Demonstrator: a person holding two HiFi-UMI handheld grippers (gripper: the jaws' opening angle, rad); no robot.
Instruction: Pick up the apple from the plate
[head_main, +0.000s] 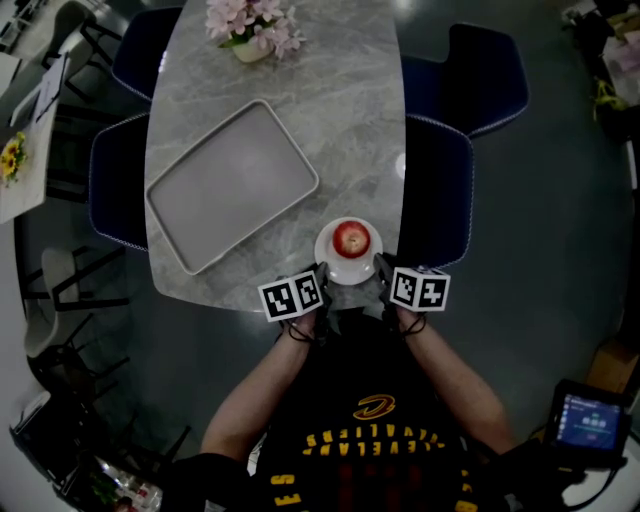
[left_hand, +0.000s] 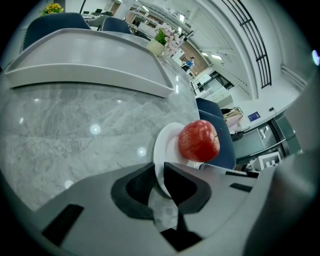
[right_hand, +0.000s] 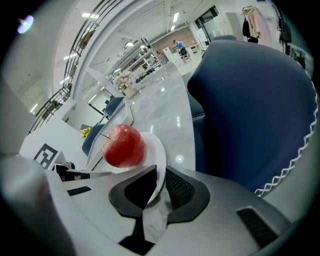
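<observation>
Fingers (left_hand: 134, 186) pinch plate (left_hand: 160, 149) rim either side of apple (left_hand: 199, 141).

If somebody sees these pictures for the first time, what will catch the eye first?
A red apple sits on a small white plate at the near edge of the marble table. The left gripper and right gripper each clamp the plate's rim from opposite sides. Behind, to the left, lies a large grey tray, and pink flowers stand at the far end.

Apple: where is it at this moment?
Head view: the apple sits on the plate at the table's near edge, between the left gripper and right gripper, both clamped on its rim.
</observation>
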